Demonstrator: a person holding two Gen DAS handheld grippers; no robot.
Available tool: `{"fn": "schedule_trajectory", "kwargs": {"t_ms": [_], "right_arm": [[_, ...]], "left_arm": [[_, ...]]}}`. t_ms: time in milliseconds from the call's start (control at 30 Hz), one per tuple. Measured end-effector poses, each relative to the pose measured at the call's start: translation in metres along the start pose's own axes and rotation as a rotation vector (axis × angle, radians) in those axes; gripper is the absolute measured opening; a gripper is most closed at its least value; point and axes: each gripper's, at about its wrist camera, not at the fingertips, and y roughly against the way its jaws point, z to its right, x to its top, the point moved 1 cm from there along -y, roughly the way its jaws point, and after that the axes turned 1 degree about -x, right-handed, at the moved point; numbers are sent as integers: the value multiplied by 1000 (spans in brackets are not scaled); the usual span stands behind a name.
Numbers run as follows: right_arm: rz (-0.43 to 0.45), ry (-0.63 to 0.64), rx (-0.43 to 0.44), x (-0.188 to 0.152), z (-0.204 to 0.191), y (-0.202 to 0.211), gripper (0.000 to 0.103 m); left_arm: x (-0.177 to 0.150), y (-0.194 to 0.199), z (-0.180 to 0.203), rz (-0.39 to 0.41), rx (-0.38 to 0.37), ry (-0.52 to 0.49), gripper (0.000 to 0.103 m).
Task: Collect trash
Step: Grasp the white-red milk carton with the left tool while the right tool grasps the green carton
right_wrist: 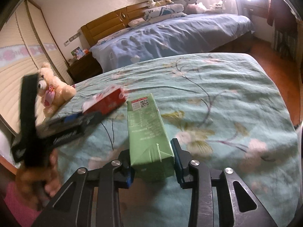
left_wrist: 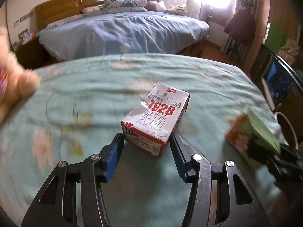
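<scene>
left tongs (left_wrist: 146, 138) clamped on milk carton (left_wrist: 155, 119), mid-bed | right tongs (right_wrist: 152, 160) clamped on green carton (right_wrist: 149, 132) | both gripped by near ends, likely for lifting as trash

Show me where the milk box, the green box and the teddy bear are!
milk box (left_wrist: 158, 113), left wrist view, on its printed top face.
green box (right_wrist: 146, 126), right wrist view, on its long top face.
teddy bear (right_wrist: 55, 89), right wrist view, on its furry body.

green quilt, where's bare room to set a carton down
Free: the green quilt right of the green carton, out to its far and right edges. Crowded: the left side, with the milk carton and teddy bear.
</scene>
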Motion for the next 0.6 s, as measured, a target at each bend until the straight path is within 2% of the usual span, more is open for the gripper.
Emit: {"fn": "schedule_trajectory", "kwargs": {"t_ms": [233,333,400,467,600], "right_arm": [[0,-17,-12,-13,11,18,34],[-4,-32,6,-15,15,20,37],[2,-43,12,-15,17,21,39],[7,-48,11,-14,18,21,47],[5,-45,4,-14,16,18,48]], "left_arm": [[-51,34,22,-37,-78,83,51],[-57,39,28,-32,-56,69,54],[-55,39,27,-29,-45,70,64],[-53,37,24,-28,-36,82,71],[-52,31,27,-34,-40,64,71]]}}
